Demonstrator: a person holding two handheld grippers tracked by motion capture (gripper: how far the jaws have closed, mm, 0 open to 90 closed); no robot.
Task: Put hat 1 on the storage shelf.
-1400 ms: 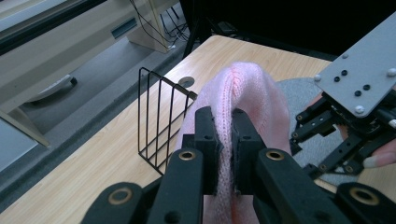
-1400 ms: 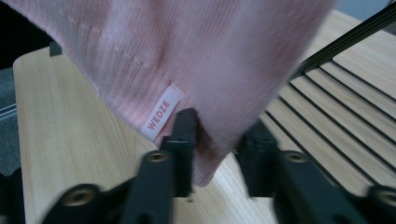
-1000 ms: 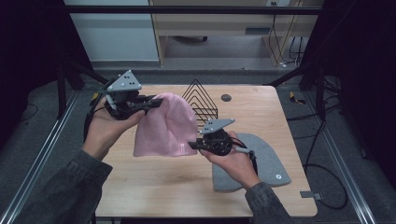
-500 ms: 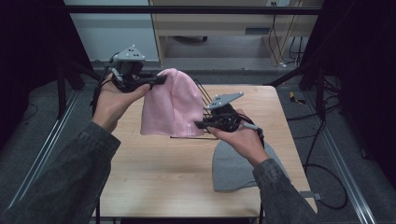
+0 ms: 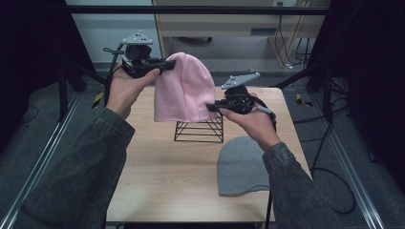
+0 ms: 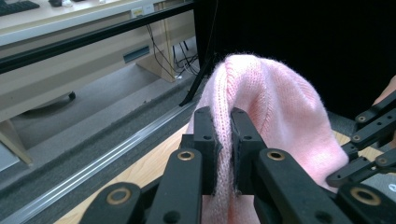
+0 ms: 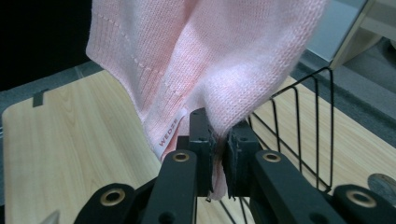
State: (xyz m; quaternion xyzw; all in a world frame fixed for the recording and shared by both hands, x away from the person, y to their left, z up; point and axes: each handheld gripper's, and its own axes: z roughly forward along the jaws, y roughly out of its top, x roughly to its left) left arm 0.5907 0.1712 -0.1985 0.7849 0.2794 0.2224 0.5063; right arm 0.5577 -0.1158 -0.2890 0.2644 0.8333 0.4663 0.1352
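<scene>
A pink knitted beanie [image 5: 184, 88] hangs in the air above the far part of the table, held between both grippers. My left gripper [image 5: 165, 63] is shut on its crown at the upper left; in the left gripper view the pink beanie [image 6: 280, 112] is pinched between the left gripper's [image 6: 223, 140] jaws. My right gripper [image 5: 212, 107] is shut on the lower right hem. The right gripper view shows the pink beanie's [image 7: 205, 56] hem with a small label clamped in the right gripper [image 7: 218, 140]. A black wire basket [image 5: 200, 130] stands on the table just below the beanie.
A grey beanie [image 5: 241, 167] lies flat on the wooden table [image 5: 157, 176] at the front right, under the right forearm. The wire basket [image 7: 303, 130] stands close behind the right gripper's jaws. Dark frame posts flank the table, and a desk stands beyond it.
Both hands have lifted the pink beanie up and away from the person, so it now hangs over the wire basket. The grey beanie has not moved.
</scene>
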